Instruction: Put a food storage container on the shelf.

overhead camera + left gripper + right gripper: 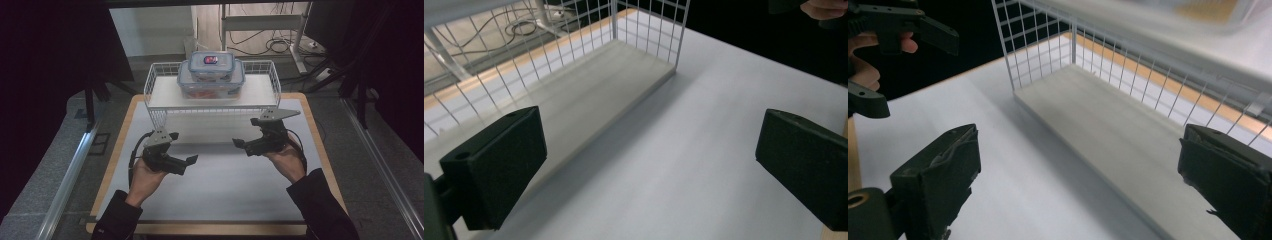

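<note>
I hold my left gripper point(186, 162) and right gripper point(243, 144) low over the table point(220, 190), jaws wide, empty, pointing inward. The small container point(212, 65) atop the rack point(160, 95) has a red label, unreadable.

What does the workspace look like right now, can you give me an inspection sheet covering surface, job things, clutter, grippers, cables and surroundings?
Surface: white mat on wooden-edged table, bare in front of the rack.
Job's things: white wire shelf rack; on its top shelf, small clear blue-lidded plastic box stacked on larger clear plastic box.
Clutter: nothing seen.
Grippers: left gripper and right gripper both open, holding nothing, above the mat.
Cables: black gripper cable by left hand; floor cables behind the table.
Surroundings: grey floor, dark curtains at both sides.
</note>
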The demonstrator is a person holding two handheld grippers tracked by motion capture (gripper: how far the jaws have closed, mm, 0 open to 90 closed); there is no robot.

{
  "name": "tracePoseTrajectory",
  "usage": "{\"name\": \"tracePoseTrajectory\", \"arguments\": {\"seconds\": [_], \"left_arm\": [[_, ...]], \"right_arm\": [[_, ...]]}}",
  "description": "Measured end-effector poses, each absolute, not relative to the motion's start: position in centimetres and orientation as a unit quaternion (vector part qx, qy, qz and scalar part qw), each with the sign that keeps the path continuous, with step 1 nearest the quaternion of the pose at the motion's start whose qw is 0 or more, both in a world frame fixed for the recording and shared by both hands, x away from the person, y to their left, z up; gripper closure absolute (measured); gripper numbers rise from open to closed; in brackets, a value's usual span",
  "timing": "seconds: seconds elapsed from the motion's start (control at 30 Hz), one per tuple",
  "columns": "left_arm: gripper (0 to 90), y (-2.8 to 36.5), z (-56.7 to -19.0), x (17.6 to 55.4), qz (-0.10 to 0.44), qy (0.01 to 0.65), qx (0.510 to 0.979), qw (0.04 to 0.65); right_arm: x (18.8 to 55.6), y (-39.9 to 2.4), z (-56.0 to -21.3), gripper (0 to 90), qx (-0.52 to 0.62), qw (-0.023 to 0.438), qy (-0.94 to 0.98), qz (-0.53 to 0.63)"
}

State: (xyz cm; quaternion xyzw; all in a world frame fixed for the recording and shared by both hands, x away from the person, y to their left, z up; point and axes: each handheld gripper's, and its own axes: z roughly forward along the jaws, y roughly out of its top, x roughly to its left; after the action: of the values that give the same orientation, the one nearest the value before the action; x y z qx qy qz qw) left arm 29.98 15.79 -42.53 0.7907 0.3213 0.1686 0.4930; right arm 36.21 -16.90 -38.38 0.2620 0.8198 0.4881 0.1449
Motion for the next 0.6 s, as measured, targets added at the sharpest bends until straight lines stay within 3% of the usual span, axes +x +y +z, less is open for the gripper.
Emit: {"name": "tracePoseTrajectory", "arguments": {"seconds": [0.27, 0.6], "left_arm": [[0.0, 16.5, -45.3, 28.7, 0.182, 0.336, 0.788, 0.483], [0.0, 16.7, -46.5, 27.1, 0.189, 0.335, 0.794, 0.471]], "right_arm": [[35.1, -17.6, -41.4, 0.0, 0.268, 0.144, 0.826, 0.476], [33.5, -18.6, -42.6, 0.0, 0.273, 0.142, 0.822, 0.479]]}}
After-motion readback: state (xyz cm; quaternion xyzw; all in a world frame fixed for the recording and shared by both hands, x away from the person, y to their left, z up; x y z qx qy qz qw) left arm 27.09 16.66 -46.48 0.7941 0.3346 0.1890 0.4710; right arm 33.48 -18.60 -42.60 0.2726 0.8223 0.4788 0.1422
